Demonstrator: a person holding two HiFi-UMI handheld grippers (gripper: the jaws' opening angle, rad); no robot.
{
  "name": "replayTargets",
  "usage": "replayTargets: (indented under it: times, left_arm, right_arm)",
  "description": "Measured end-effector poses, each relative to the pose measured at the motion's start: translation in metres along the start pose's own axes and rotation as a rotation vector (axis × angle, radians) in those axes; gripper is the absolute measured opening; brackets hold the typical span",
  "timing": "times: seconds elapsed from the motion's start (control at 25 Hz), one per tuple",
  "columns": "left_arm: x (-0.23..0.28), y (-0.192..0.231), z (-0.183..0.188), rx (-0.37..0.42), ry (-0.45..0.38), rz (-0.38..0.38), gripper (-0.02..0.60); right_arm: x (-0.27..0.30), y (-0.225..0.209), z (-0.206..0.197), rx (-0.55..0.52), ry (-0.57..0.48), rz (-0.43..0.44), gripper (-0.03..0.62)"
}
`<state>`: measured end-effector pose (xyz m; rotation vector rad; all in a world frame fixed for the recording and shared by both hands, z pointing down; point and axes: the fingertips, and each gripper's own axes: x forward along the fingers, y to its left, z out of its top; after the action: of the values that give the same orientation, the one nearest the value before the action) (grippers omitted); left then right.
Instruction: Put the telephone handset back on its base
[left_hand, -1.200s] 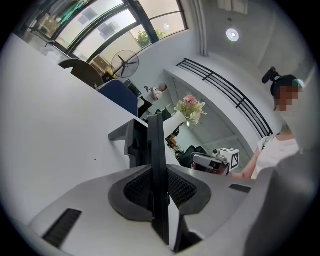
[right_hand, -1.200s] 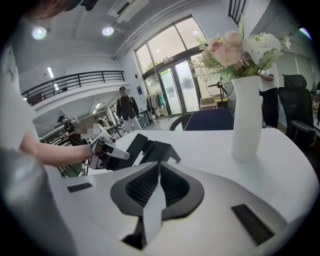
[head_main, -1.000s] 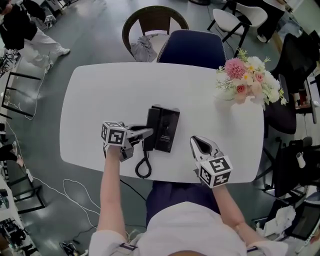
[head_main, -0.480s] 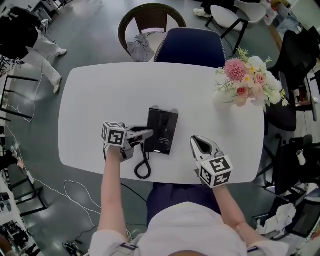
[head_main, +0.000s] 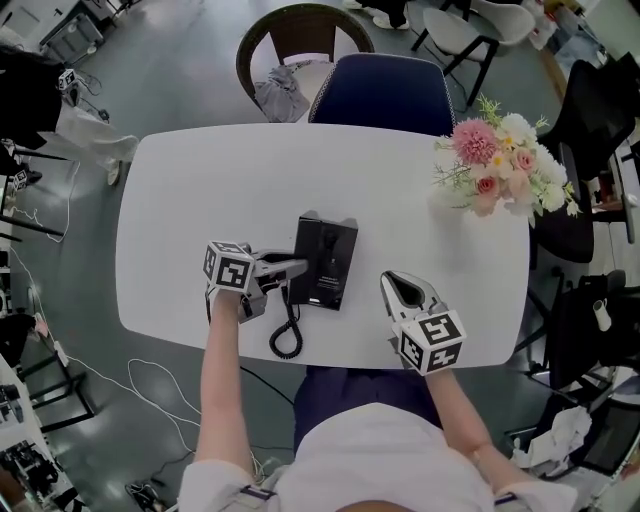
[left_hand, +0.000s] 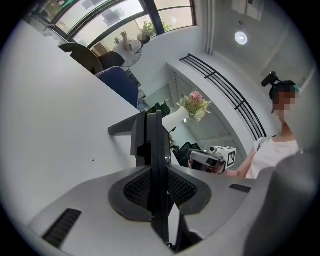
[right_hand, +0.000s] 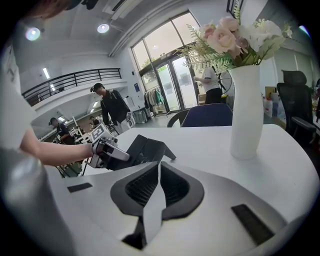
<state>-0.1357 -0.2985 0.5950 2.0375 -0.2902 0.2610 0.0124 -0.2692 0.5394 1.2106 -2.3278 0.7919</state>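
A black telephone base (head_main: 337, 262) sits near the middle of the white table (head_main: 200, 190). The black handset (head_main: 306, 258) lies along the base's left side, and its coiled cord (head_main: 285, 338) hangs toward the table's near edge. My left gripper (head_main: 296, 268) reaches in from the left and is shut on the handset (left_hand: 152, 145), which shows edge-on between the jaws in the left gripper view. Whether the handset rests fully in its cradle I cannot tell. My right gripper (head_main: 392, 284) hovers to the right of the base, shut and holding nothing; the right gripper view shows the base (right_hand: 146, 148) ahead of it.
A white vase of pink and white flowers (head_main: 505, 165) stands at the table's far right corner. A blue chair (head_main: 380, 92) and a wicker chair (head_main: 300, 45) stand behind the table. People (right_hand: 112, 110) stand in the room beyond.
Both grippers and the telephone keep their places. The person at the far left of the head view has walked almost out of the picture.
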Motion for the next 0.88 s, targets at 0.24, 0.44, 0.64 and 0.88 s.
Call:
replayTargets:
  times: [0.24, 0.44, 0.64, 0.88]
  left_arm:
    - [0.0, 0.002, -0.001, 0.051, 0.037, 0.138, 0.1]
    - [0.004, -0.005, -0.004, 0.101, 0.083, 0.233, 0.222]
    - [-0.006, 0.003, -0.004, 0.155, 0.121, 0.41, 0.288]
    - [-0.025, 0.007, -0.007, 0.152, 0.155, 0.487, 0.185]
  right_arm:
    - [-0.002, -0.002, -0.001, 0.0, -0.003, -0.006, 0.038]
    - [-0.003, -0.001, -0.002, 0.0, -0.008, -0.002, 0.038]
    - [-0.005, 0.001, -0.002, 0.002, -0.019, 0.001, 0.037]
    - [-0.01, -0.003, -0.003, 0.016, -0.033, -0.011, 0.037]
